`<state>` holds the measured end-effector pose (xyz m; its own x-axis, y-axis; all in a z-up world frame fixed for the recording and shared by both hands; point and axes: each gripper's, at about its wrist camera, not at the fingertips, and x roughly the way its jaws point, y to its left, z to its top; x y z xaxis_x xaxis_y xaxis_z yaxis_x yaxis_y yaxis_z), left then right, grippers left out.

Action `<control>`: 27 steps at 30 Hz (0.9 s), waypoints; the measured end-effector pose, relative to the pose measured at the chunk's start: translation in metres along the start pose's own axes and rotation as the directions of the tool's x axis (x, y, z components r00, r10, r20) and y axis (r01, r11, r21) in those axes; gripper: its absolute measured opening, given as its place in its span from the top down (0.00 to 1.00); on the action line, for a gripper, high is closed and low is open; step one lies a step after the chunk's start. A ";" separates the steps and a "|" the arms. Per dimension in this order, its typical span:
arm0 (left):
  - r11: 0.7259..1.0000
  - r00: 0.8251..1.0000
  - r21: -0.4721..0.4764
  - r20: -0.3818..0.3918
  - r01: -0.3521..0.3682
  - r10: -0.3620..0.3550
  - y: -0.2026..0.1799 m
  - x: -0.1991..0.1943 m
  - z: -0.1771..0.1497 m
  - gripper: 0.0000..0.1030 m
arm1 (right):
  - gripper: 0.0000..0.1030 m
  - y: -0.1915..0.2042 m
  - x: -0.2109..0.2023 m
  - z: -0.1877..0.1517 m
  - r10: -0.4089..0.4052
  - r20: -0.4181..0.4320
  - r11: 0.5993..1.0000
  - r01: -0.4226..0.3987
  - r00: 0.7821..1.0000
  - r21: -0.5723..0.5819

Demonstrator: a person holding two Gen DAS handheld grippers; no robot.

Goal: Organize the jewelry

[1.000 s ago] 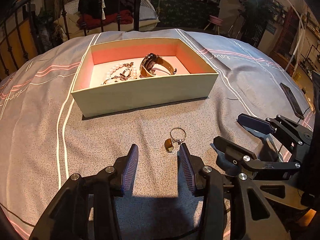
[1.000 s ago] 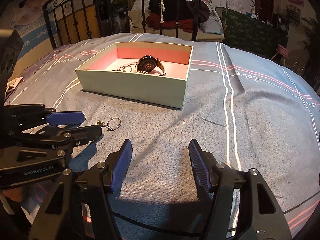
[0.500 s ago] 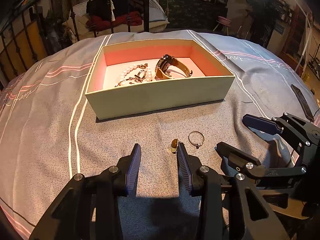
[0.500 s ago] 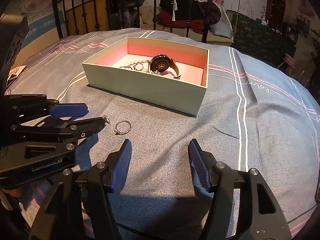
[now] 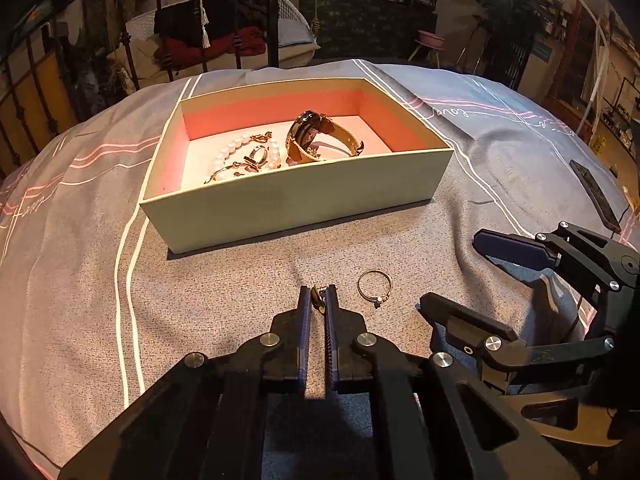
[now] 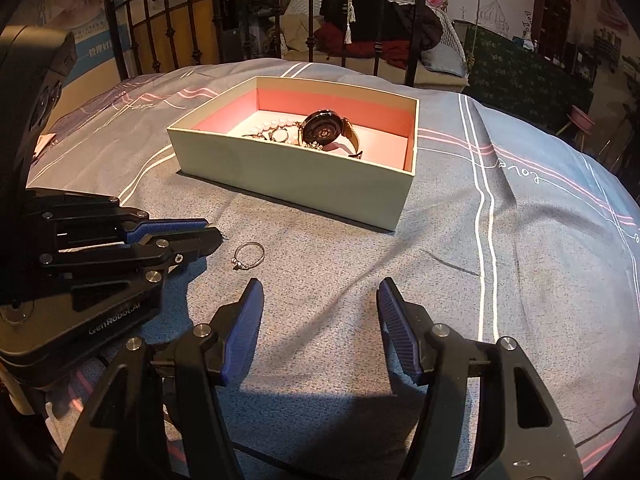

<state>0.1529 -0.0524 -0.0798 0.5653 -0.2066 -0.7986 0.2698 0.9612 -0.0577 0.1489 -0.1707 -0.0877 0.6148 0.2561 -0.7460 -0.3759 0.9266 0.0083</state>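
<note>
My left gripper (image 5: 318, 298) is shut on a small gold earring (image 5: 317, 297) just above the bedspread. A gold ring (image 5: 374, 285) with a small stone lies on the cover right of it; it also shows in the right wrist view (image 6: 249, 255). My right gripper (image 6: 320, 304) is open and empty, right of the ring, and shows in the left wrist view (image 5: 460, 272). The left gripper (image 6: 210, 236) shows shut in the right wrist view. The open box (image 5: 296, 200) with pink lining holds a watch (image 5: 310, 136), pearls (image 5: 230, 150) and gold pieces.
The bed's grey striped cover (image 5: 80, 240) has folds near the box. A dark phone (image 5: 594, 194) lies at the right edge. Iron bed rails (image 6: 160, 28) stand behind the bed. The box (image 6: 296, 176) sits mid-bed in the right wrist view.
My left gripper has closed on the earring, which lay loose beside its right finger. Both views have shifted a little; the ring stays on the cover.
</note>
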 end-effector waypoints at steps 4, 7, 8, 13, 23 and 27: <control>0.997 0.999 -0.067 0.011 0.036 -0.036 0.016 -0.009 -0.002 0.93 | 0.41 0.006 -0.004 0.006 0.028 0.013 0.999 -0.027 1.000 -0.018; 0.995 0.999 -0.097 0.013 0.035 -0.034 0.024 -0.016 -0.004 0.93 | 0.43 0.012 0.005 0.011 0.044 -0.021 0.998 -0.045 0.999 -0.038; 0.994 0.999 -0.101 0.016 0.035 -0.033 0.026 -0.017 -0.005 0.93 | 0.55 0.014 0.008 0.011 0.046 -0.036 0.998 -0.047 0.998 -0.045; 0.993 0.999 -0.108 0.029 0.044 -0.041 0.025 -0.025 -0.004 0.93 | 0.92 0.016 0.009 0.010 0.085 -0.048 0.995 -0.087 0.995 -0.039; 0.993 0.994 -0.087 0.082 0.078 -0.071 0.017 -0.041 0.014 0.93 | 0.96 0.004 -0.006 0.023 0.074 0.039 0.997 -0.075 0.997 0.026; 0.994 0.992 -0.083 0.115 0.071 -0.061 0.019 -0.046 0.030 0.93 | 0.96 0.002 -0.010 0.044 0.071 0.078 0.997 -0.073 0.994 0.017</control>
<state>0.1553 -0.0301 -0.0259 0.6334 -0.2846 -0.7196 0.2439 0.9559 -0.1634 0.1725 -0.1593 -0.0503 0.6385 0.3420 -0.6895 -0.4076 0.9102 0.0740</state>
